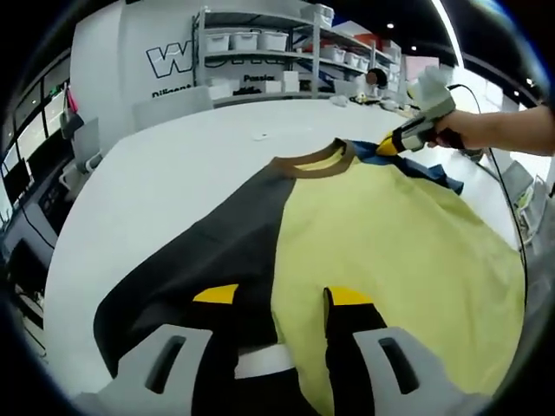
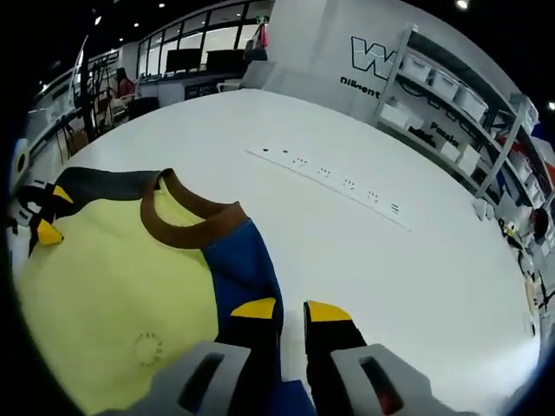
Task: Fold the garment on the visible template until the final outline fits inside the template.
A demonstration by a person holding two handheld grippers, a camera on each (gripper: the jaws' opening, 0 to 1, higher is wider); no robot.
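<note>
Left gripper view: the left gripper [image 1: 282, 296] sits low over the near edge of the shirt [image 1: 390, 243], which lies spread flat on the white table [image 1: 173, 165]. Its 2 yellow-tipped jaws stand apart, the dark panel [image 1: 217, 251] of the shirt under the left jaw and the yellow panel ahead of the right jaw. Whether cloth is pinched between them cannot be told. Straight ahead of the gripper, at the far end of the shirt, lies the brown collar [image 1: 314, 163]. Ahead and to the right, the right gripper [image 1: 388, 146], held by a person's hand [image 1: 464, 130], touches the blue sleeve [image 1: 425, 169] just beside the collar.

Right gripper view: the right gripper [image 2: 289, 309] has its 2 jaws spread, with a strip of the blue sleeve [image 2: 238, 260] lying between and under them; a firm pinch cannot be confirmed. The yellow panel [image 2: 95, 277] lies left of the jaws, the brown collar [image 2: 186, 221] ahead and left. The left gripper [image 2: 43, 217] sits at the far left edge of the shirt.

Shelves [image 1: 260, 48] with white bins stand beyond the table. A row of small marks [image 2: 334, 182] runs across the table ahead of the right gripper.
</note>
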